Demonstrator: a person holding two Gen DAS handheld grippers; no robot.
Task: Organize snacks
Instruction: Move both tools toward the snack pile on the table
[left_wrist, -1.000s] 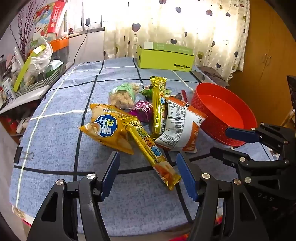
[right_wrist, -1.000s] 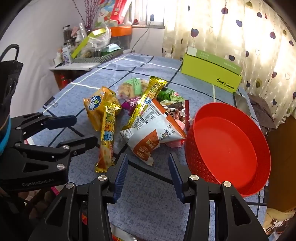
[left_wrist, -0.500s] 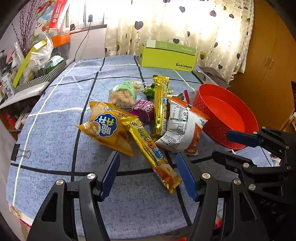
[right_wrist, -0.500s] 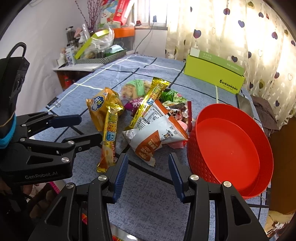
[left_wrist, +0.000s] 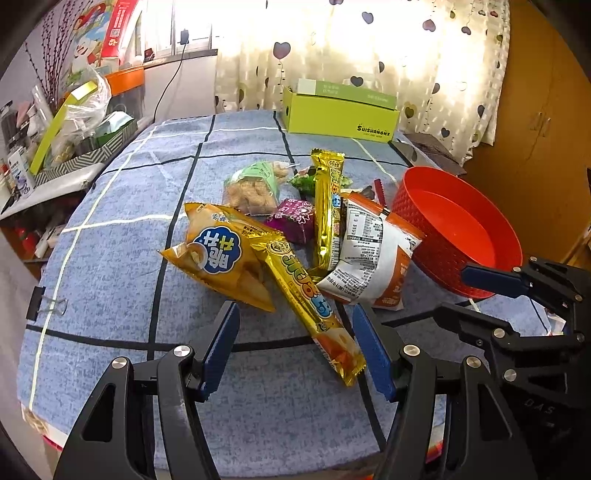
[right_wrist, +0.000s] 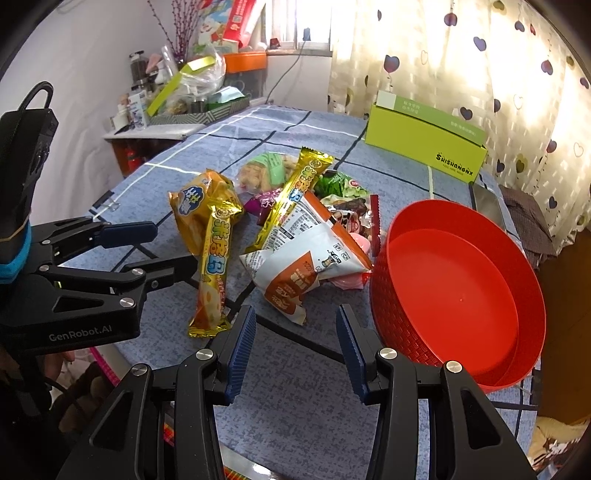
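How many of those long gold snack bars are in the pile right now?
2. One gold bar lies nearest the left gripper, resting on the yellow chip bag. The other lies beside the white-orange bag. More may be buried.

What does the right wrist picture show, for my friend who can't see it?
A pile of snack packets lies on a blue checked tablecloth beside an empty red basket. The right gripper hovers open in front of the pile, with the left gripper, also open, beside it.
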